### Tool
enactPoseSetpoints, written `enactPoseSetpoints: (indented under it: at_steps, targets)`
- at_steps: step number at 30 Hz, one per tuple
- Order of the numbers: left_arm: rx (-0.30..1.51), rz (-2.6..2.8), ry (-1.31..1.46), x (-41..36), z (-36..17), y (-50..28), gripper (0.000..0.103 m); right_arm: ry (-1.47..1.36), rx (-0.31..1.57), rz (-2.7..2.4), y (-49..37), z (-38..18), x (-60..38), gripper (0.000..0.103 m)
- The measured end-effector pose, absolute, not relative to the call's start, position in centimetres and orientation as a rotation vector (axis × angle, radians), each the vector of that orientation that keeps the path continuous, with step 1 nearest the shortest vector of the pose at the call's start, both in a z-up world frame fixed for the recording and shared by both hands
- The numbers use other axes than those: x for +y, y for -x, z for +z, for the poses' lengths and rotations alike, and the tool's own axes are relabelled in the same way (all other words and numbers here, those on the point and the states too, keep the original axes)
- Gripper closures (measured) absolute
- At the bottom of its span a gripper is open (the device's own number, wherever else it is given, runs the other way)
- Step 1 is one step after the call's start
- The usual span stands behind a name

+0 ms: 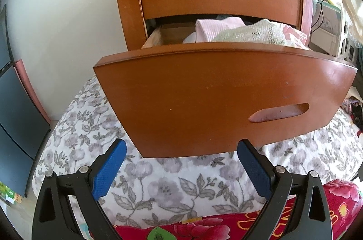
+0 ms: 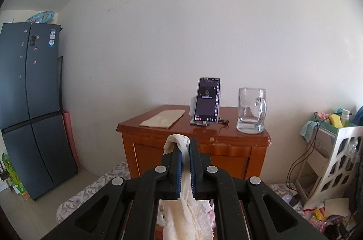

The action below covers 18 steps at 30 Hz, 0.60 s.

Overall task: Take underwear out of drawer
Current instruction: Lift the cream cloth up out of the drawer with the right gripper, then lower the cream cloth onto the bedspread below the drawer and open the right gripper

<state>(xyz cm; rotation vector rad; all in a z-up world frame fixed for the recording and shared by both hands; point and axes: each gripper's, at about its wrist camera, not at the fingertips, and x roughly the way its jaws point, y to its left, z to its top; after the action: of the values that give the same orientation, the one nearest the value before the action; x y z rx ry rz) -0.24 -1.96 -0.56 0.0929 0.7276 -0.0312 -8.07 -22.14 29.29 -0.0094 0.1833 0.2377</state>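
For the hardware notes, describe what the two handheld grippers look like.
Both look alike. The left gripper has a black plastic frame with triangular cutouts, silver round pivot pins, and two flat fingers faced with blue, finely textured pads. The right gripper shows the same black linkage, silver pins and blue pads. No cables, markings or sleeves are in view.

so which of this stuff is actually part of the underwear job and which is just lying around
Part of the job:
- cream underwear, clamped in the right gripper
- open drawer with clothes inside
- left gripper, open, empty

Just lying about:
- phone
- glass mug
- fridge
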Motion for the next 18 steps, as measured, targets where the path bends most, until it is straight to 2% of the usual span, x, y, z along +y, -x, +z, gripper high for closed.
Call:
enactPoseSetpoints:
  at_steps: [9, 18]
  targets:
    - [0.696, -0.023, -0.065, -1.6, 0.0, 0.7, 0.005, -0.029, 0.302, 0.255, 8.3, 25.4, -22.8, 0.095]
    - [0.695, -0.019, -0.061, -1.6, 0.1, 0.8, 0.005, -0.060, 0.568, 0.248, 6.1, 16.3, -22.2, 0.095]
